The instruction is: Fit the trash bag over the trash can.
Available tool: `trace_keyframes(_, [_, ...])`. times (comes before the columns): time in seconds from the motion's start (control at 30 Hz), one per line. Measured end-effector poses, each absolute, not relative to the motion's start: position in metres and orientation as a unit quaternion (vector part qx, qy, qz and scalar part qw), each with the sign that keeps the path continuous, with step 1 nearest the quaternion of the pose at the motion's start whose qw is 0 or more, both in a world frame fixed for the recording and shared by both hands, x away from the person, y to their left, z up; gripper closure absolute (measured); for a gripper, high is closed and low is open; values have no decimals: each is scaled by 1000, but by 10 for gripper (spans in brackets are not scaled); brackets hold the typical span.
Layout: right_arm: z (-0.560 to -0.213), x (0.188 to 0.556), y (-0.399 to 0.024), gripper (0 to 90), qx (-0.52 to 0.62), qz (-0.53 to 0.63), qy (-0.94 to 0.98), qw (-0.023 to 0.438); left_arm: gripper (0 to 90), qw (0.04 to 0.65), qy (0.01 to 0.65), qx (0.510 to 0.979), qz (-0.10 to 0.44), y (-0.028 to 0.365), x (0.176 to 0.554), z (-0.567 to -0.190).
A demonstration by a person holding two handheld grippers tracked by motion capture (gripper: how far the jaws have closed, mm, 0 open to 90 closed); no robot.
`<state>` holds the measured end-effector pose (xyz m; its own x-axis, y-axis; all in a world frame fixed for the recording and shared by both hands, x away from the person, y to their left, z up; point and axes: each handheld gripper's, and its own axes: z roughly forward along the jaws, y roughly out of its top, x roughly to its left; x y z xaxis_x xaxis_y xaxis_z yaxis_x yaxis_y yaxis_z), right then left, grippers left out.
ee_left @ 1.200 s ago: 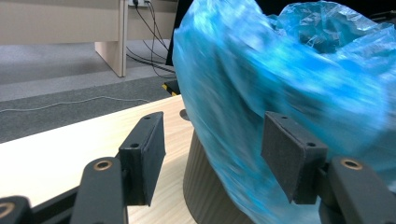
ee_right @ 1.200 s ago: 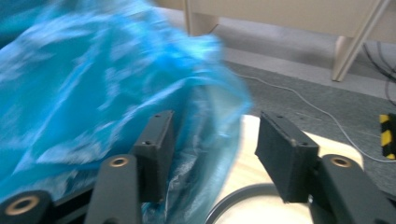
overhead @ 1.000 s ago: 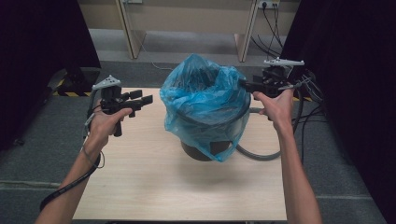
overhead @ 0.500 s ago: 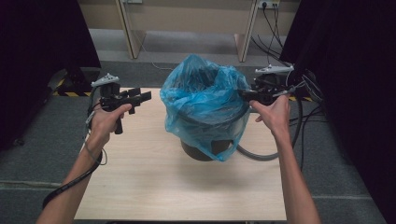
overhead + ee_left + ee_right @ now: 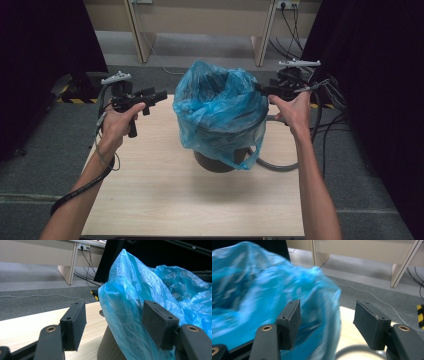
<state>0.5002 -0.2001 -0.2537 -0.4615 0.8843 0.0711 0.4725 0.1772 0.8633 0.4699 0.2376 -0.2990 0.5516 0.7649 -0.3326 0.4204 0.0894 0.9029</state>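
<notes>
A crumpled blue plastic bag [image 5: 220, 110] lines a dark round bin [image 5: 215, 161] in the middle of the wooden table [image 5: 200, 205]. My left gripper [image 5: 157, 97] hovers left of the bag and points at it. In the left gripper view the left gripper [image 5: 113, 327] is open; its jaws have just been opening slightly, with the bag [image 5: 150, 290] and bin wall [image 5: 110, 345] just ahead. My right gripper [image 5: 259, 89] reaches the bag's right rim. In the right gripper view the right gripper [image 5: 327, 327] is open; its jaws have just been opening, and the bag's edge [image 5: 262, 290] lies between the pads, unpressed.
A grey hose [image 5: 280, 167] loops on the table right of the bin. Desk legs [image 5: 260, 40] and cables [image 5: 330, 100] stand on the grey floor beyond the table. Dark curtains [image 5: 40, 60] hang on both sides.
Both hands have shifted only slightly beside the bag. The bag and bin stand as before, and nothing has been taken hold of.
</notes>
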Motion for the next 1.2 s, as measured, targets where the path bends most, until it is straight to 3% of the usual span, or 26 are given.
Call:
trace_keyframes(0.17, [-251,466,-185,391,453,411,762,211,350,599,460,645,118,227,482,-301])
trace_keyframes(0.37, [-256,462,-182,393,447,416,763,212,353,594,456,655,103,204,497,-300])
trace_keyframes(0.4, [-257,463,-183,394,445,423,760,210,505,589,451,663,105,200,502,-300])
trace_keyframes(0.43, [-257,463,-183,394,445,423,760,210,585,589,451,663,105,200,502,-300])
trace_keyframes(0.47, [-258,463,-183,394,444,425,760,210,585,594,448,660,102,199,503,-302])
trace_keyframes(0.57, [-258,462,-185,394,442,429,759,209,843,602,454,652,83,200,506,-309])
trace_keyframes(0.6, [-259,462,-185,394,441,430,759,209,886,596,458,654,86,200,506,-313])
trace_keyframes(0.87, [-259,459,-190,407,440,438,755,208,900,575,469,667,67,207,507,-349])
trace_keyframes(1.2, [-261,460,-190,393,436,442,755,210,900,540,457,701,93,212,495,-381])
